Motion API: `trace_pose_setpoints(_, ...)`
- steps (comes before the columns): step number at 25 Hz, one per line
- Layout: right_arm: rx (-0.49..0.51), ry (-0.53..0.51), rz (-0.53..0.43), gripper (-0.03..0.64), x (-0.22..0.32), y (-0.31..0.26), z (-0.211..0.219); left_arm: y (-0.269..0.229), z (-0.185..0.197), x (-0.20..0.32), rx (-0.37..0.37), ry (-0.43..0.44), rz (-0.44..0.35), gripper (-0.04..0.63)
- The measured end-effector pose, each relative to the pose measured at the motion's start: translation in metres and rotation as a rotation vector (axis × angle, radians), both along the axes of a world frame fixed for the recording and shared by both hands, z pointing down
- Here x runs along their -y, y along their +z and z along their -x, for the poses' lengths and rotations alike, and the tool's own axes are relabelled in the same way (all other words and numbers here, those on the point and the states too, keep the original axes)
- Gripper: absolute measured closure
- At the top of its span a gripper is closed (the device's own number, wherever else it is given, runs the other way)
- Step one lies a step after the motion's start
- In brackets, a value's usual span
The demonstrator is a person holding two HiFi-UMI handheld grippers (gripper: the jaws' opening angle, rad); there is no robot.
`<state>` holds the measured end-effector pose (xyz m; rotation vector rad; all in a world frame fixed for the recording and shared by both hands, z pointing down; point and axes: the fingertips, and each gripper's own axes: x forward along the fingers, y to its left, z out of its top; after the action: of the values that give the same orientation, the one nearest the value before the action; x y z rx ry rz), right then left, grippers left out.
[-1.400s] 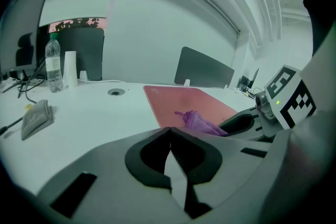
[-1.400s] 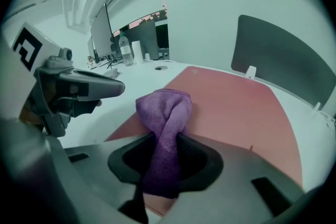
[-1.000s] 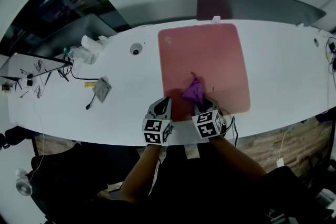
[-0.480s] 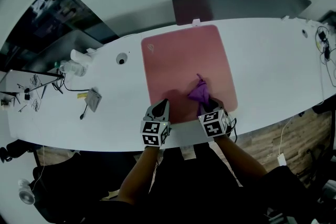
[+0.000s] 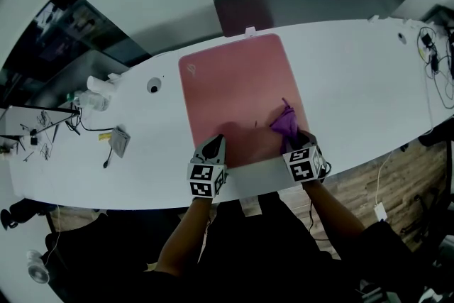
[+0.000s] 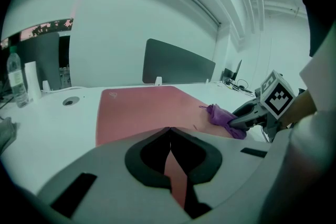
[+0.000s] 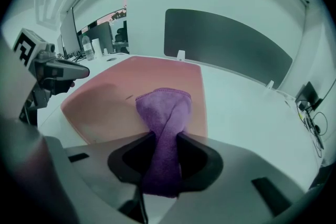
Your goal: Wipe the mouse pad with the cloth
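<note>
White worktop (image 5: 355, 74), long, with a dark divider panel (image 5: 312, 3) along its far edge. Pink mouse pad (image 5: 227, 96) lies flat at mid-worktop, its near edge close to the worktop's near edge. Purple cloth (image 5: 285, 123) sits bunched on the pad toward its near right corner, close to the pad's right edge. Right gripper (image 5: 296, 141) has its jaws clamped on the cloth; in the right gripper view the cloth runs twisted between the jaws and spreads out ahead onto the pad. Left gripper (image 5: 214, 144) is over the pad toward its near left corner, jaw tips together, nothing held; contact with the pad cannot be told. Grippers are well apart. Toward the worktop's left end: round cable hole (image 5: 153, 86), small grey box (image 5: 118, 140) with a lead, clear bottle (image 6: 16, 78). Loose cables (image 5: 436, 46) at the right end.
</note>
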<state>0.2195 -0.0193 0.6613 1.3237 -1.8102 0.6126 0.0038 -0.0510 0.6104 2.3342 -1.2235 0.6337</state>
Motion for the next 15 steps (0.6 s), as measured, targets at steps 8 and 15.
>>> trace_pose_setpoints(8, -0.056, 0.006, 0.002, 0.483, -0.005, 0.001, -0.033, -0.001, 0.0, 0.003, -0.069, -0.048, 0.033, 0.573)
trace_pose_setpoints(15, -0.065, 0.02, 0.003, 0.482, -0.007, 0.0, -0.04, -0.005, 0.001, -0.001, -0.072, -0.05, 0.03, 0.574)
